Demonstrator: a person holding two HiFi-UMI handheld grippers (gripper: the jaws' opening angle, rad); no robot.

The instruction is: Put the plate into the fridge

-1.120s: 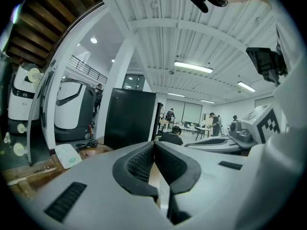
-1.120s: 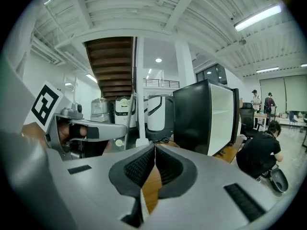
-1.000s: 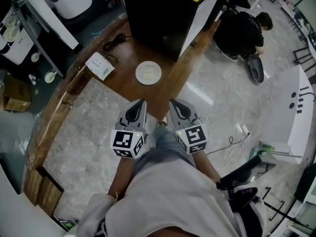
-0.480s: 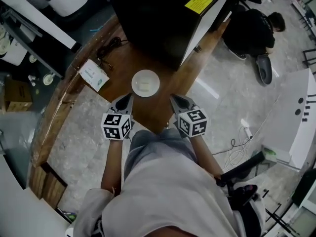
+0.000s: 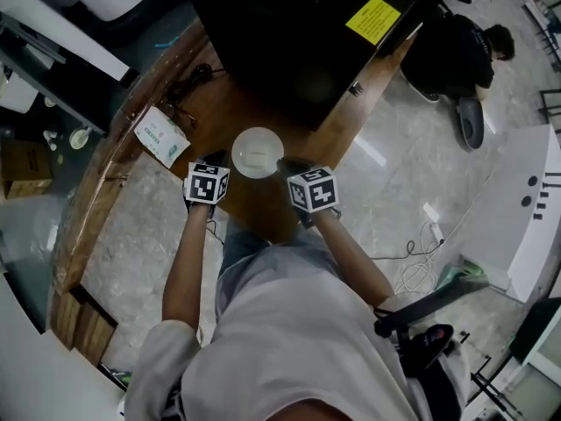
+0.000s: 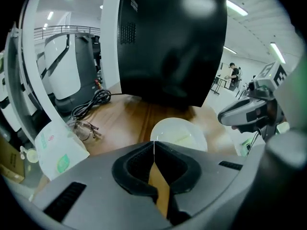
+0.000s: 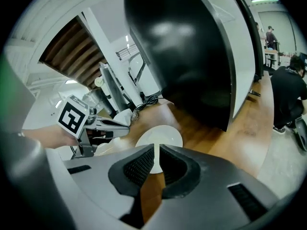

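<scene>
A white plate (image 5: pixel 257 152) lies on the low wooden platform (image 5: pixel 219 117) in front of the black fridge (image 5: pixel 298 42). In the head view my left gripper (image 5: pixel 213 163) is just left of the plate and my right gripper (image 5: pixel 291 167) just right of it, both pointing down toward it. The left gripper view has its jaws (image 6: pixel 153 145) shut and empty, with the plate (image 6: pixel 178 133) just beyond the tips. The right gripper (image 7: pixel 157 150) is also shut and empty, with the plate (image 7: pixel 160 137) right ahead. Neither gripper touches the plate.
A tissue pack (image 5: pixel 160 136) lies left of the plate, with a pair of glasses (image 6: pixel 84 127) and a coiled black cable (image 5: pixel 188 82) behind it. A person (image 5: pixel 456 46) crouches on the marble floor at the right. White cables (image 5: pixel 416 266) trail near my feet.
Both grippers have moved forward and down from over the floor to either side of the plate. The head view has shifted, and the plate sits closer to the grippers.
</scene>
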